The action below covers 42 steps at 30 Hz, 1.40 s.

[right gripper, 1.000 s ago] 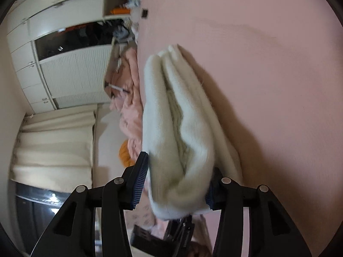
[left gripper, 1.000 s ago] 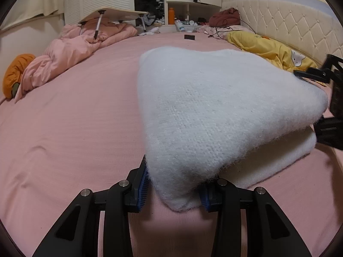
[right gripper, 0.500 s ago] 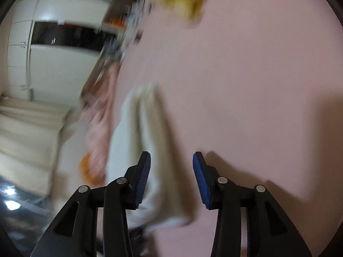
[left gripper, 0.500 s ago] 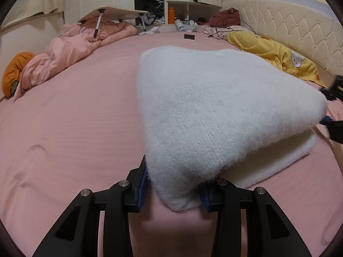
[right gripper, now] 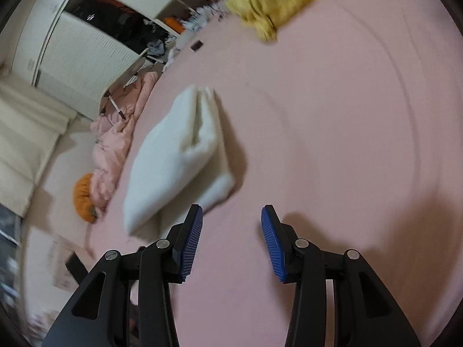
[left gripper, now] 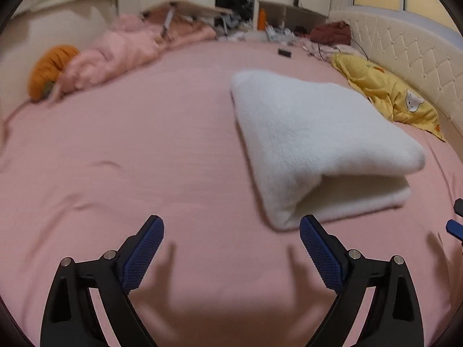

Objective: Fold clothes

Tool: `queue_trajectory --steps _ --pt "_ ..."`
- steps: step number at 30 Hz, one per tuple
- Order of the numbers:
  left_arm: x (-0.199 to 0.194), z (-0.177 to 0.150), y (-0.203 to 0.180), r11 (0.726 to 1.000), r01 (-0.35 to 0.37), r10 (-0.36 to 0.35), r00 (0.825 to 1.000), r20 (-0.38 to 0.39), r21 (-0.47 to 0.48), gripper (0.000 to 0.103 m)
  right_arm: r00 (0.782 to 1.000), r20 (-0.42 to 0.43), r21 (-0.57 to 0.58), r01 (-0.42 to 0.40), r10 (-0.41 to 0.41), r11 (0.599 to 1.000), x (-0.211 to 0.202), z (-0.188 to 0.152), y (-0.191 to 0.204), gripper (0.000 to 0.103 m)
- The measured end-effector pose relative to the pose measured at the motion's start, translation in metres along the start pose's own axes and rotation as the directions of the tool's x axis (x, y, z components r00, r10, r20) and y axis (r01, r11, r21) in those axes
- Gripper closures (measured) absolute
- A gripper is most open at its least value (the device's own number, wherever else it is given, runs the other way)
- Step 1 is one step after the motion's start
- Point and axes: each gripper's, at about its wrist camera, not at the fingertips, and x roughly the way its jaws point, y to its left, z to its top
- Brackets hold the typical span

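Note:
A folded white fuzzy sweater (left gripper: pixel 315 144) lies on the pink bed sheet (left gripper: pixel 130 159), its layers stacked with the open fold edge facing me. My left gripper (left gripper: pixel 231 237) is open just in front of the sweater's near corner, nothing between its blue pads. In the right wrist view the same sweater (right gripper: pixel 176 156) lies up and left of my right gripper (right gripper: pixel 231 225), which is open and apart from it over bare sheet (right gripper: pixel 332 130). A blue tip of the right gripper (left gripper: pixel 455 227) shows at the left view's right edge.
A yellow printed garment (left gripper: pixel 390 95) lies by the quilted headboard (left gripper: pixel 405 43). A crumpled pink duvet (left gripper: pixel 124 52) and an orange cushion (left gripper: pixel 49 69) sit at the far left. A small black object (left gripper: pixel 284 53) rests on the sheet; cluttered shelves stand behind.
Both grippers have let go of the sweater and drawn back: the right one opened first, then the left. The sweater now lies free on the sheet.

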Motion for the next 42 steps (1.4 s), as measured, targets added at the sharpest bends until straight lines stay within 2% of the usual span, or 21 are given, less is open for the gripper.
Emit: queue_trajectory --steps 3,5,10,11,12,13,16,19,20,22,23,24,27,29,30,31,32,33,38,40,42 --pt "-0.023 0.005 -0.010 0.998 -0.042 0.036 0.992 0.124 0.046 0.008 1.000 0.015 -0.015 0.000 0.000 1.000 -0.002 -0.002 0.000 0.059" --pt "-0.018 0.012 -0.026 0.993 -0.048 0.032 0.988 0.150 0.105 0.008 1.000 0.026 -0.019 -0.004 0.005 1.000 -0.002 0.000 -0.001 0.059" --pt "0.029 0.015 -0.061 0.972 -0.074 0.051 0.993 0.105 0.224 0.012 0.998 0.053 -0.030 -0.016 0.017 0.999 -0.004 0.007 -0.003 0.059" --pt "0.040 0.015 -0.066 0.964 -0.089 0.068 0.994 0.090 0.252 0.026 0.998 0.052 -0.019 -0.028 0.029 0.999 -0.005 0.008 -0.006 0.059" --pt "0.052 0.018 -0.070 0.956 -0.109 0.094 0.993 0.065 0.272 0.051 0.998 0.044 0.002 -0.048 0.048 0.999 -0.006 0.010 -0.009 0.059" --pt "0.062 0.022 -0.070 0.958 -0.113 0.109 0.994 0.029 0.264 0.059 0.997 0.039 0.023 -0.065 0.064 0.998 -0.006 0.011 -0.013 0.059" --pt "0.065 0.031 -0.067 0.973 -0.100 0.104 0.994 -0.009 0.206 0.066 0.994 0.045 0.070 -0.103 0.100 0.992 -0.005 0.015 -0.019 0.059" --pt "0.063 0.027 -0.072 0.968 -0.109 0.118 0.993 -0.027 0.227 0.068 0.991 0.054 0.085 -0.128 0.124 0.988 -0.005 0.020 -0.021 0.059" --pt "0.065 0.026 -0.073 0.966 -0.107 0.121 0.992 -0.043 0.237 0.064 0.990 0.054 0.090 -0.138 0.133 0.986 -0.005 0.021 -0.021 0.059" --pt "0.066 0.027 -0.072 0.965 -0.120 0.134 0.990 -0.046 0.235 0.049 0.987 0.047 0.103 -0.160 0.155 0.982 -0.004 0.021 -0.021 0.059" --pt "0.065 0.027 -0.070 0.969 -0.109 0.123 0.991 -0.047 0.220 0.056 0.986 0.044 0.103 -0.164 0.160 0.981 -0.004 0.022 -0.021 0.059" --pt "0.067 0.027 -0.067 0.977 -0.076 0.091 0.994 -0.067 0.199 0.072 0.986 0.042 0.101 -0.165 0.162 0.981 -0.004 0.022 -0.020 0.059" --pt "0.067 0.026 -0.077 0.967 -0.107 0.127 0.990 -0.070 0.232 0.074 0.988 0.047 0.069 -0.151 0.148 0.986 -0.005 0.023 -0.014 0.059" --pt "0.065 0.026 -0.078 0.970 -0.108 0.130 0.988 -0.086 0.217 0.070 0.992 0.089 -0.041 -0.081 0.084 0.996 -0.012 0.022 0.003 0.059" --pt "0.060 0.026 -0.075 0.977 -0.100 0.121 0.988 -0.100 0.190 0.061 0.992 0.117 -0.107 -0.036 0.048 0.994 -0.016 0.019 0.014 0.059" --pt "0.053 0.025 -0.072 0.982 -0.098 0.117 0.987 -0.112 0.161 0.049 0.990 0.143 -0.162 0.006 0.018 0.987 -0.018 0.016 0.023 0.059" --pt "0.045 0.022 -0.069 0.984 -0.105 0.122 0.985 -0.121 0.142 0.025 0.985 0.173 -0.222 0.053 -0.014 0.974 -0.020 0.010 0.033 0.059" --pt "0.035 0.019 -0.065 0.986 -0.108 0.123 0.986 -0.113 0.129 0.014 0.977 0.206 -0.283 0.103 -0.044 0.954 -0.022 0.003 0.044 0.059" --pt "-0.036 0.008 -0.039 0.994 -0.081 0.083 0.996 -0.025 0.072 0.011 0.939 0.295 -0.509 0.309 -0.174 0.804 -0.015 -0.038 0.086 0.059" --pt "-0.065 0.001 -0.029 0.998 -0.050 0.050 0.999 -0.004 0.038 0.009 0.933 0.298 -0.555 0.342 -0.203 0.758 -0.012 -0.053 0.097 0.059" --pt "-0.083 -0.007 -0.020 0.999 -0.029 0.029 1.000 0.004 0.023 0.006 0.932 0.302 -0.580 0.348 -0.203 0.737 -0.015 -0.069 0.108 0.059"
